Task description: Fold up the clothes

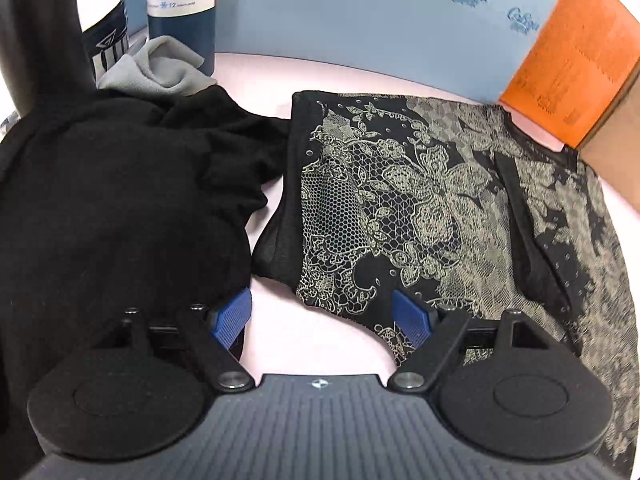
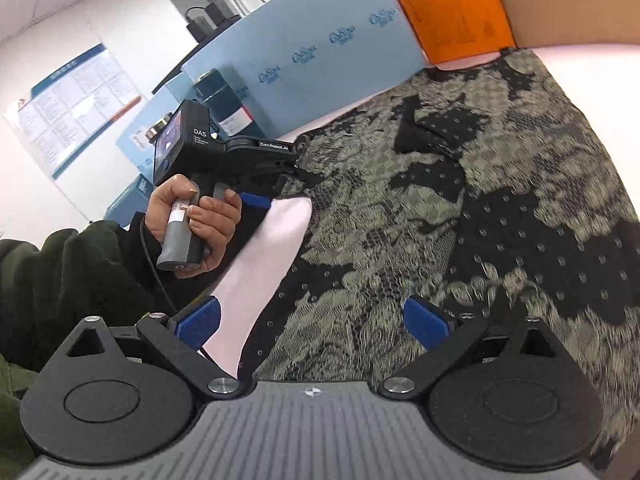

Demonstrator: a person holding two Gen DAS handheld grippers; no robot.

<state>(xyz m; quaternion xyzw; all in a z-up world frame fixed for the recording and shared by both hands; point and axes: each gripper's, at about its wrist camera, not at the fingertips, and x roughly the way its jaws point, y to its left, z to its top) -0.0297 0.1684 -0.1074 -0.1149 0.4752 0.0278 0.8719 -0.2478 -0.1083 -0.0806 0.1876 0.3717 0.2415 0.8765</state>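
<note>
While the lace-patterned garment (image 1: 420, 208) lies spread on the pink counter (image 1: 320, 344), beside a black garment (image 1: 120, 200), both tools hover above it with jaws apart, holding nothing. Left tool (image 1: 322, 316) straddles the near hem; right tool (image 2: 312, 322) straddles the garment's edge. Each should probably close on a single edge and lift evenly, avoiding bunching.

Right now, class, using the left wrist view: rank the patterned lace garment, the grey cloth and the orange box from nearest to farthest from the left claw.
1. Patterned lace garment: nearest, its hem beside the left claw, under the right finger.
2. Grey cloth: far left, behind the black garment.
3. Orange box: far right corner; too close to call against the grey cloth.
</note>
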